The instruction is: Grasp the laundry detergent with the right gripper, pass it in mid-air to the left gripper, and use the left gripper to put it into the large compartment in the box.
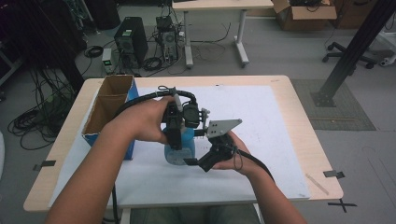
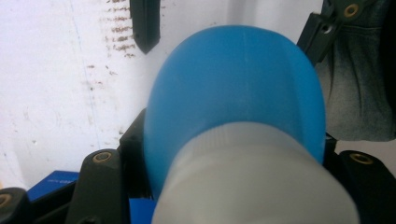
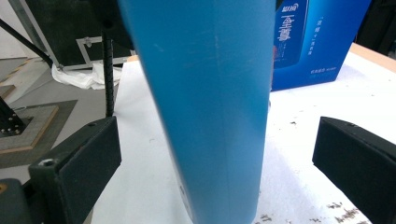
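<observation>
The left hand-held gripper [image 1: 177,140] pinches the blue bottle [image 1: 180,148] near its top; the right hand-held gripper [image 1: 198,162] stands spread around it. A loosened grip could topple the bottle onto the worktop [image 1: 280,140].

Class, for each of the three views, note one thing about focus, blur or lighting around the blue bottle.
High view: dim, even room light, the blue bottle small but fairly sharp between both grippers. Left gripper view: the bottle is so near that its top looks soft and bulged, with the white sheet washed out. Right gripper view: the bottle's side is evenly lit; the blue box behind has readable print.
</observation>
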